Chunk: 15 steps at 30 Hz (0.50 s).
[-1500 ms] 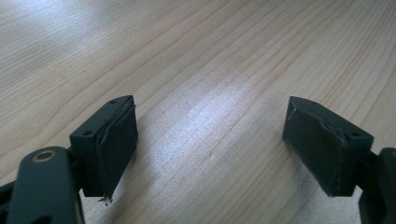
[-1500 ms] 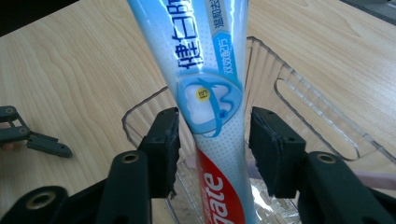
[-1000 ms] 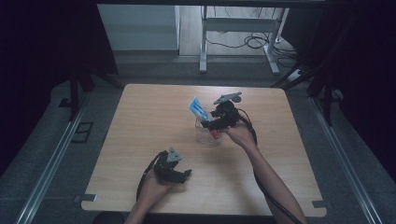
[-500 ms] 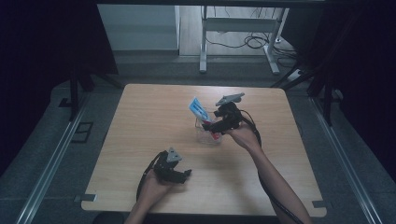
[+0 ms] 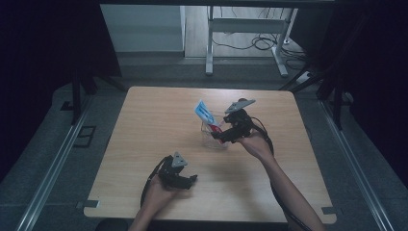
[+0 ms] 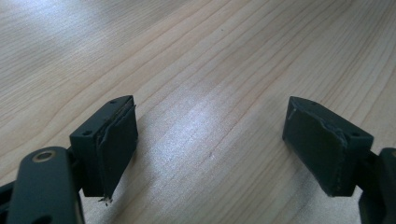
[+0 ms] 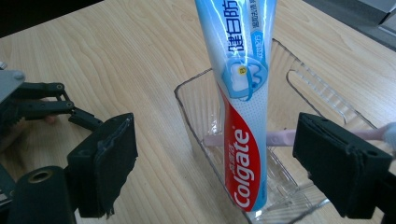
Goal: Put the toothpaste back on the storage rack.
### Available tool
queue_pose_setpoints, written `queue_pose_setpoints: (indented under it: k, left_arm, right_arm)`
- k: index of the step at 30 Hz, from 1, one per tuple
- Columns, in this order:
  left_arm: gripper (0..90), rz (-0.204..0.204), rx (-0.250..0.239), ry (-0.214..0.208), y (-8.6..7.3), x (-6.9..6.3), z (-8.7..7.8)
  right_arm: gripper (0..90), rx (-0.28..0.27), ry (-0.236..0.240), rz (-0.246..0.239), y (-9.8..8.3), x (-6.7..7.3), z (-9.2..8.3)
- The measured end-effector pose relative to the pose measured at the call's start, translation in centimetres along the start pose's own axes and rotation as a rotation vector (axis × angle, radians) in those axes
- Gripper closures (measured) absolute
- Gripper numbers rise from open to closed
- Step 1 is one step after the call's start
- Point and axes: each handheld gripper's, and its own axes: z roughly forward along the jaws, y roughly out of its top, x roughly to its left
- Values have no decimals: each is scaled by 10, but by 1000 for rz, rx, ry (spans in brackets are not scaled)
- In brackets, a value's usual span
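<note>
Jaws of right gripper (image 7: 215, 172) just opened wide, clear of the Colgate toothpaste tube (image 7: 240, 116); left gripper (image 6: 210, 154) agape, holding nothing. Wooden table (image 5: 144, 125) beneath. Clear plastic container (image 5: 214, 139) mid-table, at one o'clock from left gripper. Tube standing tilted inside; pink toothbrush (image 7: 280, 137) lying behind it.

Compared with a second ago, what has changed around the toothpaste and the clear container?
The right claw has just been opening: its jaws now stand apart from the Colgate toothpaste tube, which leans on its own in the clear plastic container beside a pink toothbrush. The right hand has drawn back slightly. The left claw stays open and parked over the wooden table.
</note>
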Motion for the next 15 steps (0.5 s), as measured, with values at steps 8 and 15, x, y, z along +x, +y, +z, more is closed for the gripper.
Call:
queue_pose_setpoints:
  k: [8, 15]
  left_arm:
    - [181, -2, -1, 1, 0, 0, 0]
    - [181, -2, -2, 1, 0, 0, 0]
  right_arm:
    - [135, -12, -3, 0, -7, 3, -13]
    - [134, -17, -9, 8, -13, 6, -25]
